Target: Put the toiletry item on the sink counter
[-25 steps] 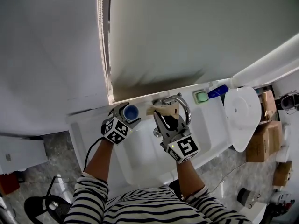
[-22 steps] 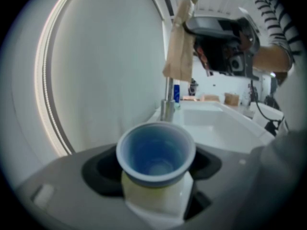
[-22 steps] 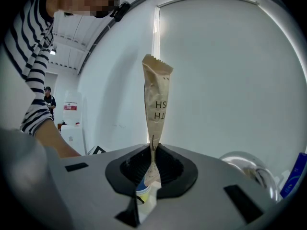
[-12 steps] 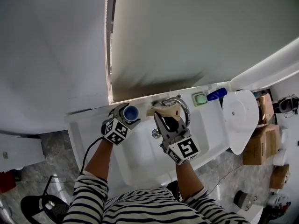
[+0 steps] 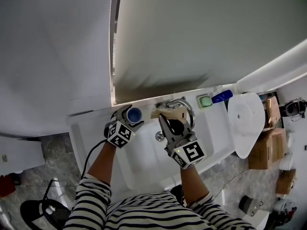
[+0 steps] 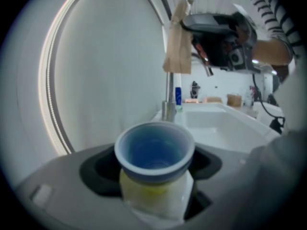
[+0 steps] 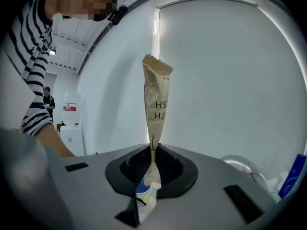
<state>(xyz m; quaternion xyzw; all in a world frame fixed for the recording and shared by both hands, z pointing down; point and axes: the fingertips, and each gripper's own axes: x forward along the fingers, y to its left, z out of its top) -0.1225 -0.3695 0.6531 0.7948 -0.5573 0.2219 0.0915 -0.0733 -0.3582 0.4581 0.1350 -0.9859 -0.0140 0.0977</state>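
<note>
in the head view, a white surface (image 5: 88, 128) with a sink (image 5: 144, 152) is seen from above, under a large mirror (image 5: 192, 32). the left tool (image 5: 129, 113) is held over the back ledge, left of the tap (image 5: 192, 113), and a blue-rimmed cup (image 5: 135, 115) is gripped upright between its wide-set jaws. whether the cup rests on the ledge cannot be told. the right tool (image 5: 164, 120) is held above the sink, just in front of the tap, and a brown paper packet (image 5: 171, 113) is pinched in its tip. a green soap dish (image 5: 206, 100) and a blue bottle (image 5: 223, 96) are placed on the ledge right of the tap. a white lid (image 5: 246, 121) and boxes (image 5: 268, 147) are seen further right, off the surface.

in the left gripper view, the cup (image 6: 154, 150) is seen filling the gap between the jaws, blue at the rim and yellowish below. beyond it the tap (image 6: 169, 99) and the bottle (image 6: 178, 96) are seen. the packet (image 6: 178, 42) is held up in the air by the right tool (image 6: 192, 25), above the tap.

in the right gripper view, the jaws of the right tool (image 7: 152, 169) are clenched on the packet's (image 7: 156, 99) lower end, and the packet is stood upright against the mirror (image 7: 230, 80). the cup's rim (image 7: 142, 191) is glimpsed below the jaws, and the bottle (image 7: 293, 176) at the right edge.
</note>
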